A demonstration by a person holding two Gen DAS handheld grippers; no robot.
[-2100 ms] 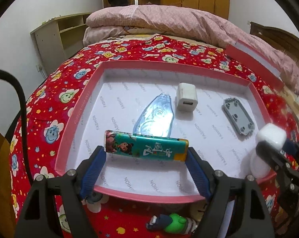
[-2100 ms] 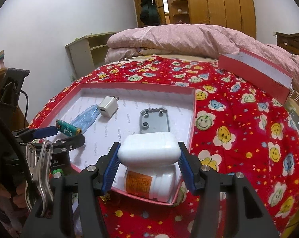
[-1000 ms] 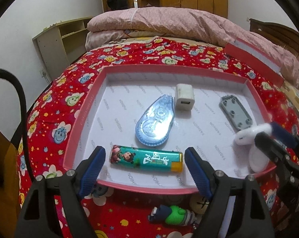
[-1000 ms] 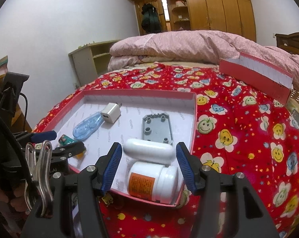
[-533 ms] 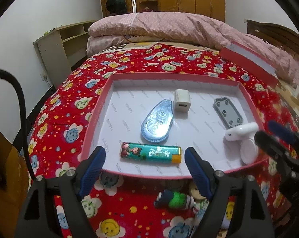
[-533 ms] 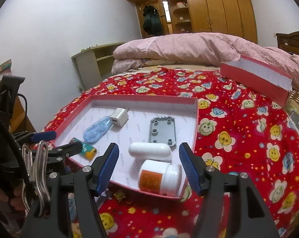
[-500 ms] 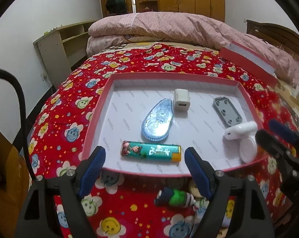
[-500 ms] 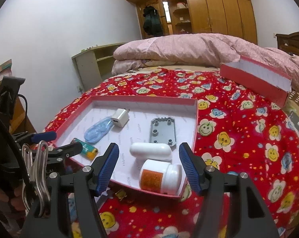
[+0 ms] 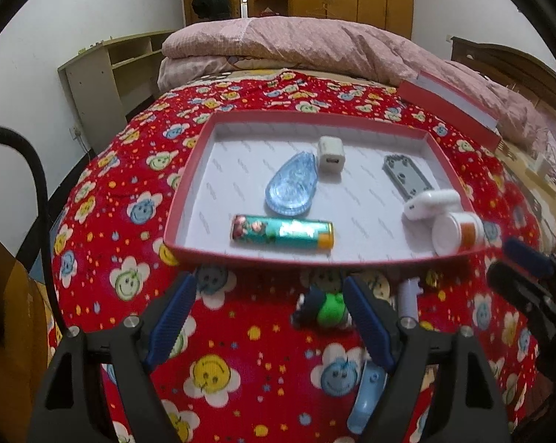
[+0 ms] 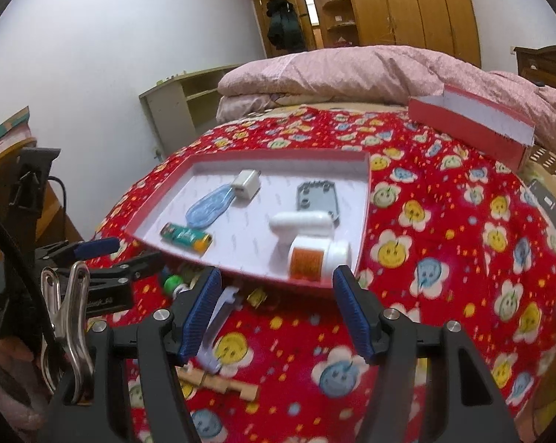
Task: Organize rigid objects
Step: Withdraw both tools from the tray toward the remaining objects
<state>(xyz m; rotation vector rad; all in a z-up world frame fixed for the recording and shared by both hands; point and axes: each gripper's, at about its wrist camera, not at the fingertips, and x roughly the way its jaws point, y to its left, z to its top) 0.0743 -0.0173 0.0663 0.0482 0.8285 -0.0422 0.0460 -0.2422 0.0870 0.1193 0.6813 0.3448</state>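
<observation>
A red tray (image 9: 314,115) (image 10: 278,153) on the bed holds a green lighter (image 9: 281,231) (image 10: 185,238), a blue tape dispenser (image 9: 292,188), a white charger cube (image 9: 330,155), a grey plate (image 9: 407,177), a white case (image 9: 431,203) (image 10: 300,220) and a white pill bottle (image 9: 455,232) (image 10: 318,258). My left gripper (image 9: 268,284) hangs open and empty in front of the tray's near edge. My right gripper (image 10: 278,273) is open and empty too, just short of the bottle's corner.
On the red quilt before the tray lie a green toy figure (image 9: 325,308), a lavender clip (image 10: 218,317), a wooden clothespin (image 10: 222,382) and a pale blue piece (image 9: 366,398). A red box lid (image 10: 473,125) sits far right. A shelf (image 9: 104,74) stands left of the bed.
The left gripper let go of the lighter and the right one let go of the white case, both now lying in the tray. Both grippers drew back toward the near side.
</observation>
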